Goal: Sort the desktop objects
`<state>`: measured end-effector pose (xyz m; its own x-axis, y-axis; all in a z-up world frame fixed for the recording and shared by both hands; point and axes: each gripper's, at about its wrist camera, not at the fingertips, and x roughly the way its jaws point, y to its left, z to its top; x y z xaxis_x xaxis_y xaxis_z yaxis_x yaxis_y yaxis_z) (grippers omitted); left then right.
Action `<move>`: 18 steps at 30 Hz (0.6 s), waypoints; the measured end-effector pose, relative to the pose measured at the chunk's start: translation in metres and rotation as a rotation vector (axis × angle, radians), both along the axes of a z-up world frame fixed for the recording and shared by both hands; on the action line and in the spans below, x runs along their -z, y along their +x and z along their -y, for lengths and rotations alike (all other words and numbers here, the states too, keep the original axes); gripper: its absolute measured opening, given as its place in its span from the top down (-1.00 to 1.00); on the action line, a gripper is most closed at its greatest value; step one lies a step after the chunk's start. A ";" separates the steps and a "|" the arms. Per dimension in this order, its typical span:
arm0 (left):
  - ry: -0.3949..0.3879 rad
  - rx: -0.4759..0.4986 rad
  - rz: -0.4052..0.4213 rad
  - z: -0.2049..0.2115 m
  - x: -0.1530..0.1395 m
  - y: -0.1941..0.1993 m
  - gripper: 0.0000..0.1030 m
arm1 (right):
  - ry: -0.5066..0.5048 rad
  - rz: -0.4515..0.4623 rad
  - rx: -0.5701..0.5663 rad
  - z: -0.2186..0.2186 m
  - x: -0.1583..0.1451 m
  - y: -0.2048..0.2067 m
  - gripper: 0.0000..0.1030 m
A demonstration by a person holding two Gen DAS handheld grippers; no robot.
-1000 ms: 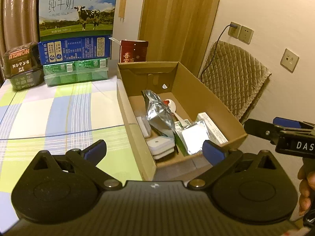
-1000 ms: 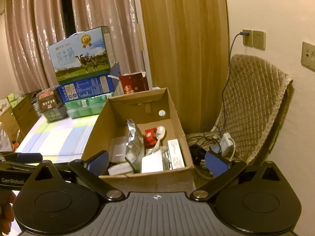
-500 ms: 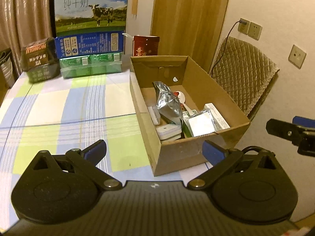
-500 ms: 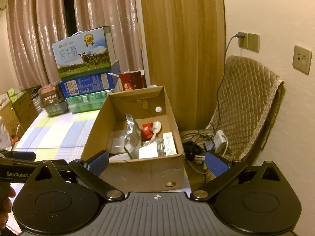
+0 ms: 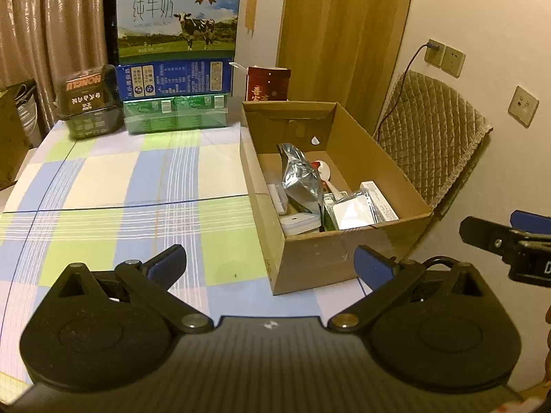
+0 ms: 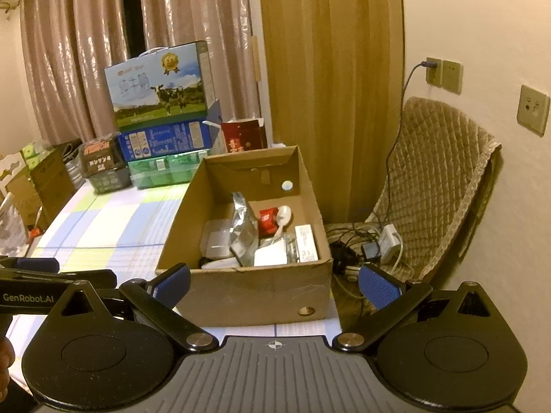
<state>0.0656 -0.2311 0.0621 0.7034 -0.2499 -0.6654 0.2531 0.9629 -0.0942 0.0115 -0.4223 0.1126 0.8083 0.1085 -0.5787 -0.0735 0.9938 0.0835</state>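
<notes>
An open cardboard box (image 5: 347, 265) stands at the right edge of the checked tablecloth (image 5: 113, 186); it also shows in the right wrist view (image 6: 255, 296). Inside lie a silver foil pouch (image 5: 298, 179), a white spoon (image 6: 283, 218), a red packet (image 6: 268, 221), white cases (image 5: 298, 222) and a white carton (image 5: 378, 199). My left gripper (image 5: 270, 265) is open and empty, in front of the box. My right gripper (image 6: 273, 284) is open and empty, near the box's front wall. Each gripper shows at the edge of the other's view.
Milk cartons (image 5: 177, 20) stacked on blue and green boxes (image 5: 174, 115), a dark package (image 5: 87, 101) and a red box (image 5: 267, 84) line the table's far edge. A quilted chair (image 6: 437, 186) with cables and chargers (image 6: 368, 251) stands right of the table by the wall.
Both grippers have pulled back and up from the box, which now looks smaller and farther. Both stay open and empty.
</notes>
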 end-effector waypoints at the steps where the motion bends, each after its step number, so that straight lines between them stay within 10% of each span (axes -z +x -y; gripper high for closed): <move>1: -0.006 0.000 -0.001 0.000 -0.001 -0.002 -0.97 | 0.001 -0.004 -0.004 -0.001 -0.001 -0.001 -0.96; 18: -0.016 0.017 -0.015 -0.002 -0.005 -0.025 -0.97 | -0.029 -0.057 -0.040 -0.010 -0.001 -0.022 -0.96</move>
<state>0.0408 -0.2289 0.0666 0.6889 -0.2726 -0.6716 0.2680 0.9567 -0.1134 -0.0108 -0.4118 0.1140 0.7693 0.1228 -0.6270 -0.1092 0.9922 0.0603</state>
